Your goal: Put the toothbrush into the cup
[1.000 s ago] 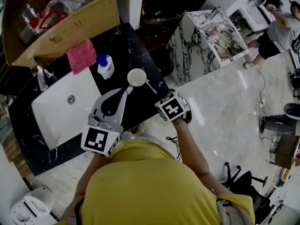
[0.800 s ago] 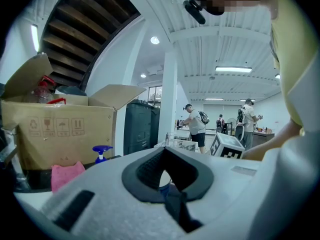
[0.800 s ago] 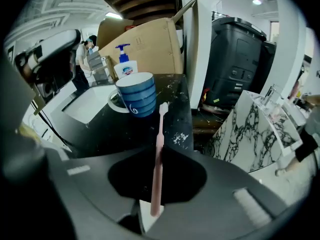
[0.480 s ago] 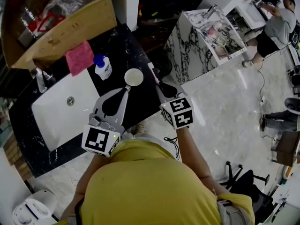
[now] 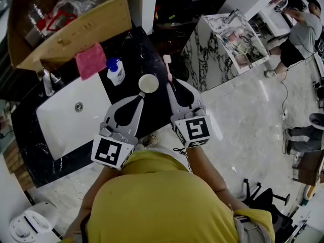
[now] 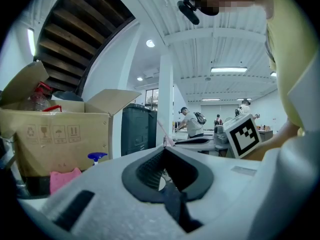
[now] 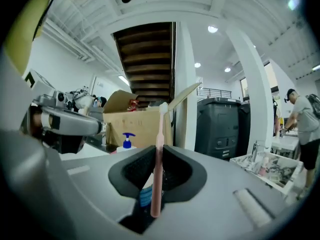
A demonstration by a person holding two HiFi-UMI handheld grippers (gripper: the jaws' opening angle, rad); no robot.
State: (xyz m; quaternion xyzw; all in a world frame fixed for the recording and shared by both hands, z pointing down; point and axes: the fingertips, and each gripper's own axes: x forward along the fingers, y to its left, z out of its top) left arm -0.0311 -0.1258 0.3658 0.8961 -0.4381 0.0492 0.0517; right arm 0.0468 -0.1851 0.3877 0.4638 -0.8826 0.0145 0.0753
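A white cup (image 5: 148, 83) stands on the black counter (image 5: 152, 59) beside the sink. My left gripper (image 5: 141, 94) reaches its near rim with the jaws closed; in the left gripper view a sliver of white cup (image 6: 161, 182) shows between them. My right gripper (image 5: 170, 84) hovers just right of the cup, shut on a pink toothbrush (image 5: 167, 69). In the right gripper view the toothbrush (image 7: 157, 154) stands upright between the pads, its white bristle head on top. My right gripper (image 7: 156, 184) points about level.
A white sink (image 5: 76, 120) with a faucet (image 5: 46, 82) lies left of the cup. Behind the cup are a blue-capped soap bottle (image 5: 115, 71), a pink cloth (image 5: 91, 61) and a large cardboard box (image 5: 66, 29). A marble-patterned stand (image 5: 228, 39) is at the right.
My right gripper has risen from the counter and swung from pointing down to about level, bringing the toothbrush up beside the cup. The left gripper and the cup have stayed put.
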